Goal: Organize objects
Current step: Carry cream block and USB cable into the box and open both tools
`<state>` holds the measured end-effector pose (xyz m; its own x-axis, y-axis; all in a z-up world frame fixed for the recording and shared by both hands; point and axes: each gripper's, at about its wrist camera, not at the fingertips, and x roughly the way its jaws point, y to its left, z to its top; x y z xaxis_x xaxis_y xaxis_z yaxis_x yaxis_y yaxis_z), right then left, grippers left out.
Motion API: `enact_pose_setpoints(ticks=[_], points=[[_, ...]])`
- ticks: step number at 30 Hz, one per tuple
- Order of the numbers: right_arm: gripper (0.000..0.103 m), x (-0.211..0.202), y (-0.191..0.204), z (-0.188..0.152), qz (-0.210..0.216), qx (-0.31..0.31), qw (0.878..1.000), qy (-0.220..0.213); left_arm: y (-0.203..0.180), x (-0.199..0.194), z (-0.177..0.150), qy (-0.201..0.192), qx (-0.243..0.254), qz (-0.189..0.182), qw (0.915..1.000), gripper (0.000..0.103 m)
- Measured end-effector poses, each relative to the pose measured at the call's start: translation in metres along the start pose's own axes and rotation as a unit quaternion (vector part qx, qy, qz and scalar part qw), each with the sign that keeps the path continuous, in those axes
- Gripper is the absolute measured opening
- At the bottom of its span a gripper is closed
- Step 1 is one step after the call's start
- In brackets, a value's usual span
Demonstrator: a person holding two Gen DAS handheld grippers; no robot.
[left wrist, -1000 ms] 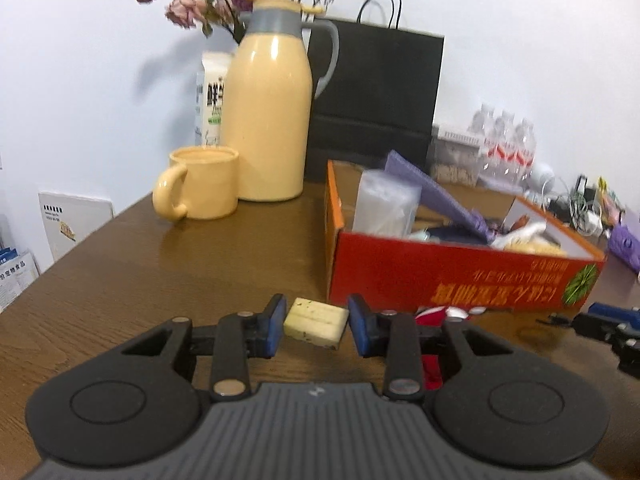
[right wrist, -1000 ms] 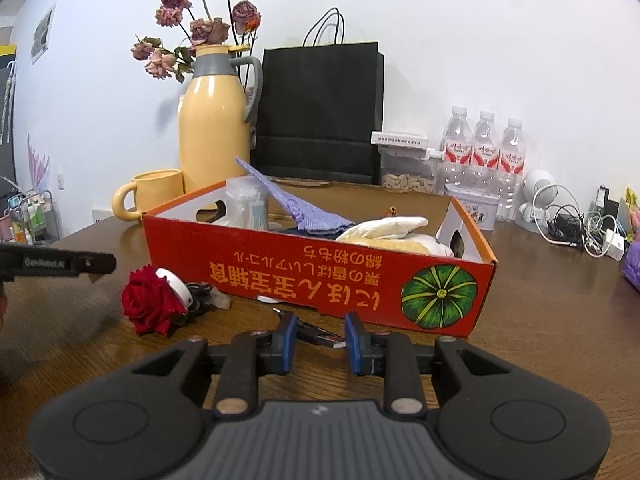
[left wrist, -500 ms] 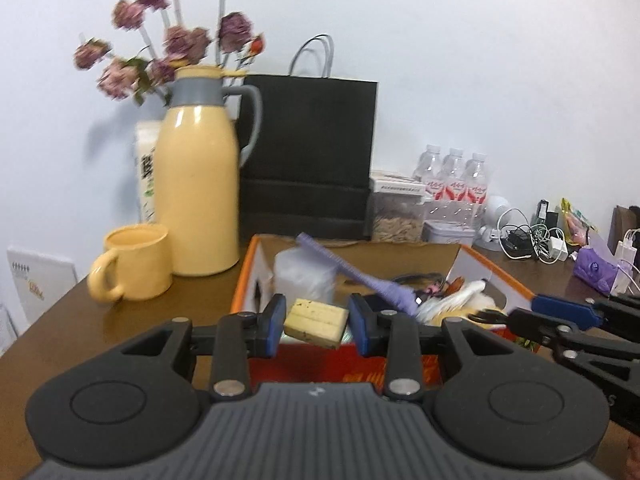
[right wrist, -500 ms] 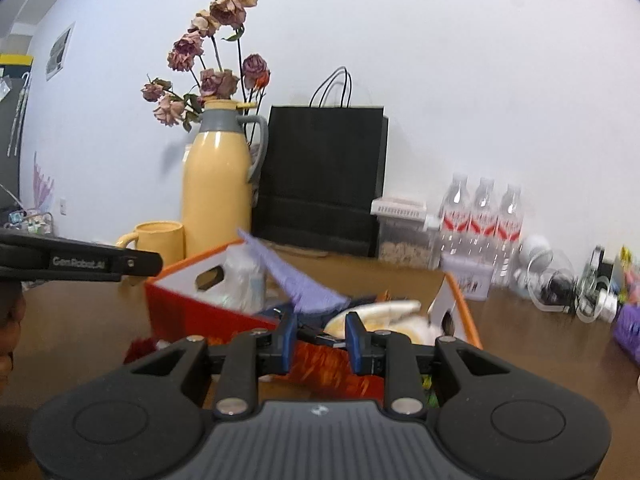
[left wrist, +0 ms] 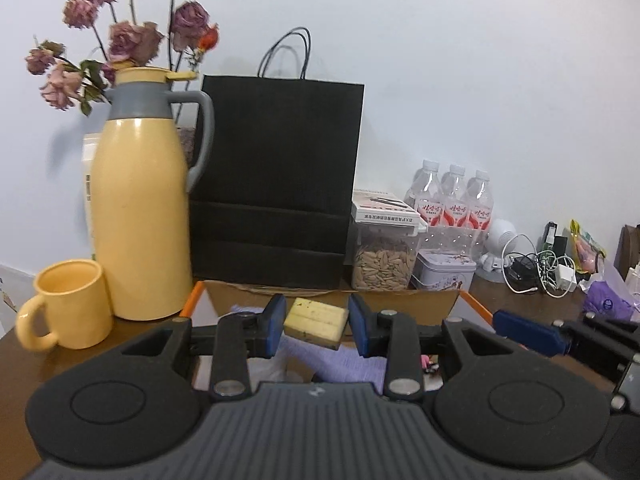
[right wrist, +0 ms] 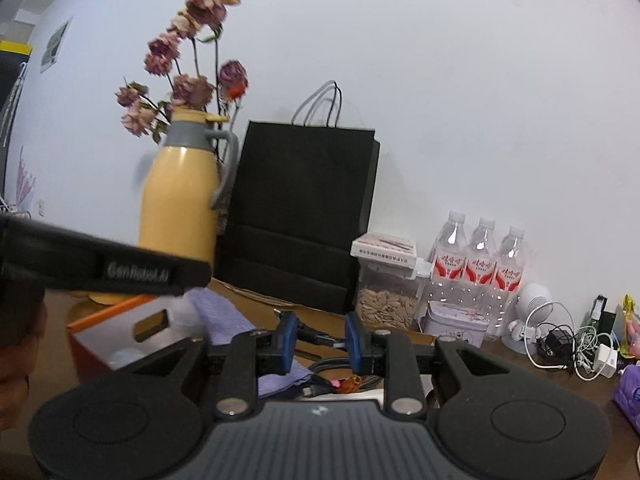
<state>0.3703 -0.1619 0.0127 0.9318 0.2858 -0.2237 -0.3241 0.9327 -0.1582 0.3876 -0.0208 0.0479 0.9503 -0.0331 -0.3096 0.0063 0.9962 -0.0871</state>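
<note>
Left wrist view: left gripper [left wrist: 316, 322] is clamping a yellow sponge block [left wrist: 315, 322], pointing slightly down over the orange box [left wrist: 192, 300]. Right gripper [right wrist: 321, 338] is pinching a dark cable plug [right wrist: 320, 336] over the same box, also tilting slightly down.

Pale yellow block [left wrist: 315, 322] – tilted, above orange box [left wrist: 191, 303]
</note>
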Motion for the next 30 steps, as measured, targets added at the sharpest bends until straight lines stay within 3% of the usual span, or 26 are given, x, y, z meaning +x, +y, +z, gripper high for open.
enact_pose_setpoints(ticks=[11,13,14,15,16,18,30], points=[[0.025,0.038,-0.019,-0.015,0.011,0.017,0.999,0.039,-0.003,0.029,-0.007,0.023,0.019,0.004,0.9995,0.037],[0.025,0.040,-0.021,-0.016,0.013,0.022,0.999,0.047,-0.002,0.027,-0.008,0.015,0.016,0.003,0.9998,0.070],[0.026,0.040,-0.022,-0.017,0.015,0.026,0.998,0.049,-0.002,0.025,-0.008,0.007,0.016,0.008,0.9998,0.080],[0.038,0.041,-0.023,-0.018,0.018,0.029,0.998,0.053,-0.002,0.022,-0.008,-0.004,0.016,0.011,0.9998,0.099],[0.066,0.042,-0.025,-0.020,0.017,0.036,0.998,0.056,-0.001,0.019,-0.008,-0.017,0.013,0.013,0.9997,0.103],[0.102,0.040,-0.026,-0.021,0.008,0.042,0.998,0.052,0.000,0.016,-0.008,-0.029,0.008,0.017,0.9994,0.103],[0.103,0.038,-0.026,-0.022,0.002,0.046,0.997,0.054,0.000,0.014,-0.009,-0.030,-0.002,0.015,0.9994,0.103]])
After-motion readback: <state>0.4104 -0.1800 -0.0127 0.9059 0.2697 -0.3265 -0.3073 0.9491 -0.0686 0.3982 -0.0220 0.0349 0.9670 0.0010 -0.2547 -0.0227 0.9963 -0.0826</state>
